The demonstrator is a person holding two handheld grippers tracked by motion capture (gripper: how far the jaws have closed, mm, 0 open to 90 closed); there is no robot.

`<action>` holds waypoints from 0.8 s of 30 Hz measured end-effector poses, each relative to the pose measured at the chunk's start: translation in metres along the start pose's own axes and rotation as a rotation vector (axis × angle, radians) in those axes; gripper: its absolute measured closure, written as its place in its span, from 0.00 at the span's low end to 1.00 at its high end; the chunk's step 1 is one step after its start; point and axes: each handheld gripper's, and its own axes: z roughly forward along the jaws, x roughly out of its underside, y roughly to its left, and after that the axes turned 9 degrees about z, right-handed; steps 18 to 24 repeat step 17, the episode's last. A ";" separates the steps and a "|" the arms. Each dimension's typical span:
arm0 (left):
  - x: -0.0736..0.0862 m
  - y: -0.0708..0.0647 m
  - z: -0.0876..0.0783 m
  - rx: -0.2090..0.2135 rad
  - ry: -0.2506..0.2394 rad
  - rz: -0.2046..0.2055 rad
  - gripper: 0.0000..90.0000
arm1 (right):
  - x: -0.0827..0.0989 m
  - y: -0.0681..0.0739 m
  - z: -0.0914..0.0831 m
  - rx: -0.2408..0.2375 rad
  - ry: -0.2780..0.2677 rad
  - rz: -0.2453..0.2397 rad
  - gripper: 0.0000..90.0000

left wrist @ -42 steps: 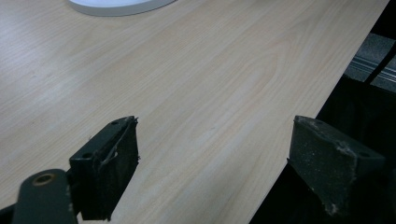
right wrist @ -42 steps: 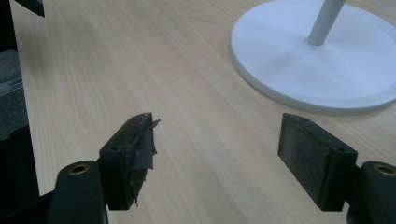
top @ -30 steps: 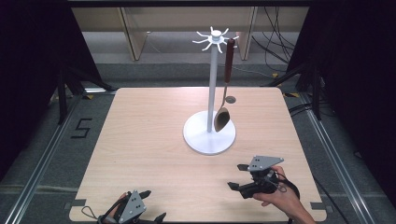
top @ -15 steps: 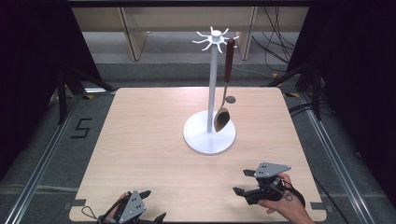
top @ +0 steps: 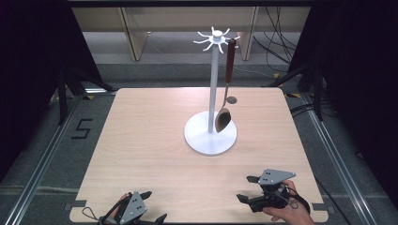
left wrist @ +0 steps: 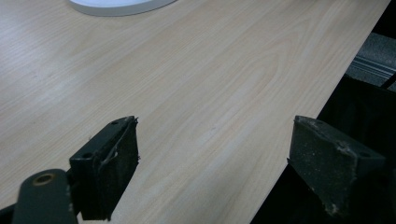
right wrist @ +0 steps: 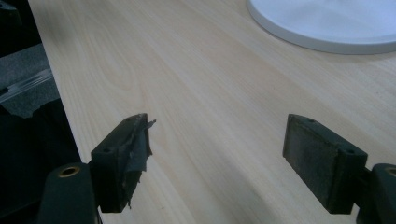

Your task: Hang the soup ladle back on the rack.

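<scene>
At the near edge of the table (top: pixel 141 140), the left gripper (top: pixel 149 206) and the right gripper (top: pixel 248 188) are both held with jaws wide apart and nothing between them. The spoon (top: pixel 224 115) is found well beyond, hung upright from the white stand (top: pixel 214 93), handle up and bowl just above the base. It lies far and slightly left of the right gripper, which is judged the nearer.
</scene>
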 end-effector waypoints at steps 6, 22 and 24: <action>0.000 0.001 -0.001 0.000 0.007 0.009 0.17 | 0.003 0.004 -0.001 -0.009 0.009 0.020 0.27; 0.000 0.001 -0.001 -0.001 0.008 0.010 0.17 | 0.004 0.003 -0.001 0.001 0.011 -0.011 0.27; 0.000 0.001 -0.001 -0.001 0.008 0.010 0.17 | 0.004 0.003 -0.001 0.001 0.011 -0.011 0.27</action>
